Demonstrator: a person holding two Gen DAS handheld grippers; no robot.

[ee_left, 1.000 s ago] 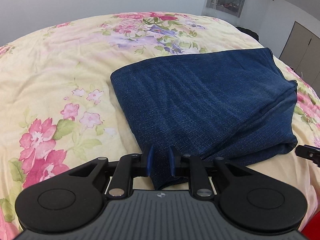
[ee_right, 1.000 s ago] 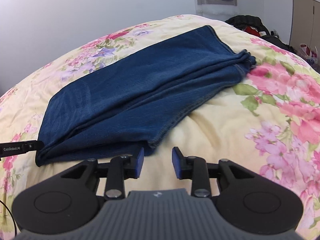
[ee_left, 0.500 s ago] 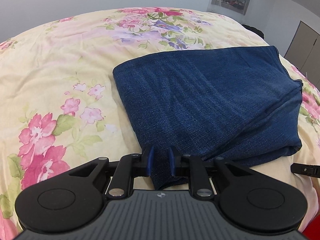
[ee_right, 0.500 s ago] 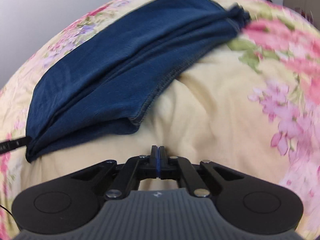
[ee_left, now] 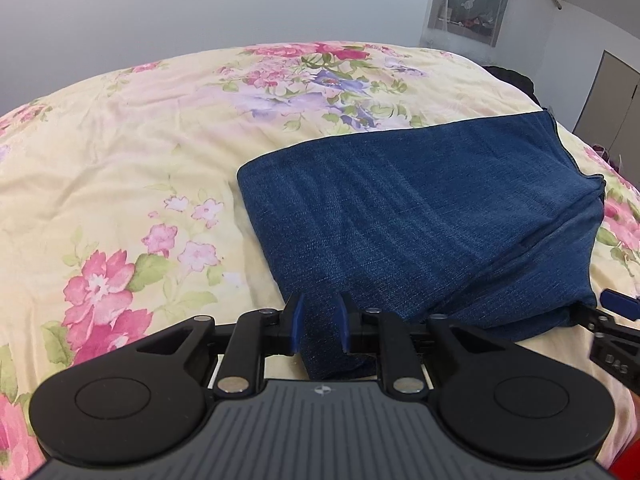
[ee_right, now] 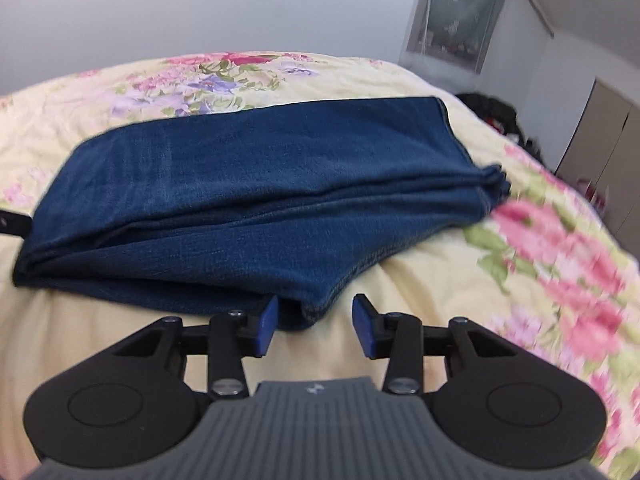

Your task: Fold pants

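Note:
Dark blue denim pants (ee_left: 420, 216) lie folded in layers on a floral bedspread (ee_left: 120, 160). My left gripper (ee_left: 319, 326) is shut on the near corner of the pants, with denim pinched between its blue pads. My right gripper (ee_right: 315, 326) is open at the other near corner of the pants (ee_right: 256, 200), its left pad beside the hem and cloth reaching between the pads. The right gripper's tip also shows at the right edge of the left wrist view (ee_left: 618, 308).
The bed fills both views and drops away at the right edge. Dark clothes (ee_right: 492, 112) are piled past the bed's far right. A wardrobe door (ee_right: 600, 152) and a curtained window (ee_right: 456, 20) stand behind.
My right gripper shut away from the pants half a second ago; it has since opened and moved in to the pants' near corner. My left gripper has kept its grip.

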